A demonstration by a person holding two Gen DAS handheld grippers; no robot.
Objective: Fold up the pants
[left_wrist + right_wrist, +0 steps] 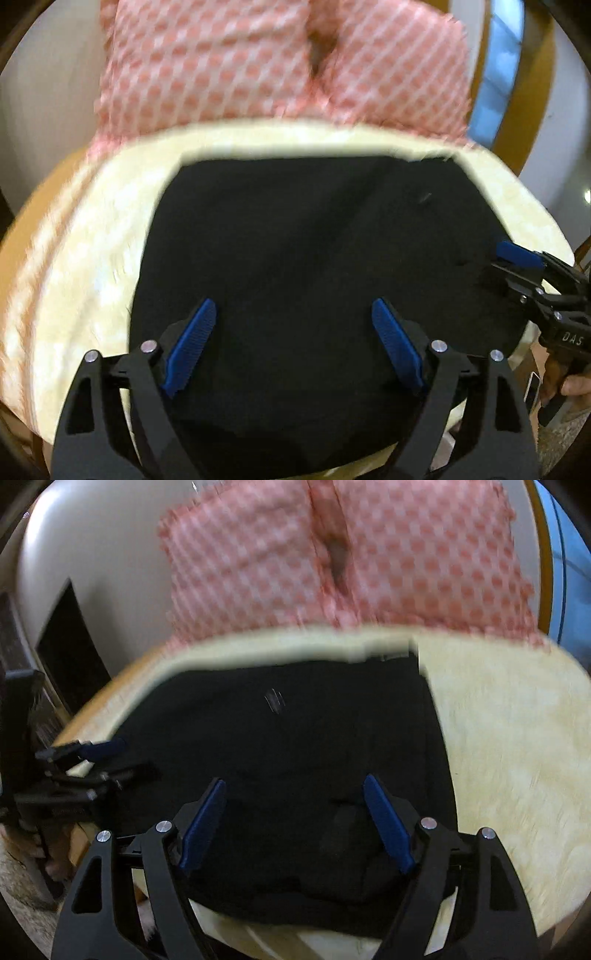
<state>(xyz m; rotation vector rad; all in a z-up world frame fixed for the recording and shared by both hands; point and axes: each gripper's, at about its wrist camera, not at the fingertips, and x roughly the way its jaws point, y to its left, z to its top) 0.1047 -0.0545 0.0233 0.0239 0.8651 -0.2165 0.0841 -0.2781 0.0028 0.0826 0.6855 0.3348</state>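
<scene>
The black pants lie folded into a flat block on a cream fuzzy blanket; they also show in the right wrist view. My left gripper is open and empty, just above the pants' near part. My right gripper is open and empty, over the pants' near edge. In the left wrist view the right gripper's blue pad sits at the pants' right edge. In the right wrist view the left gripper sits at the pants' left edge.
Two pink checked pillows stand behind the blanket, also in the right wrist view. A white wall is at the back left. A blue surface with a wooden frame is at the back right.
</scene>
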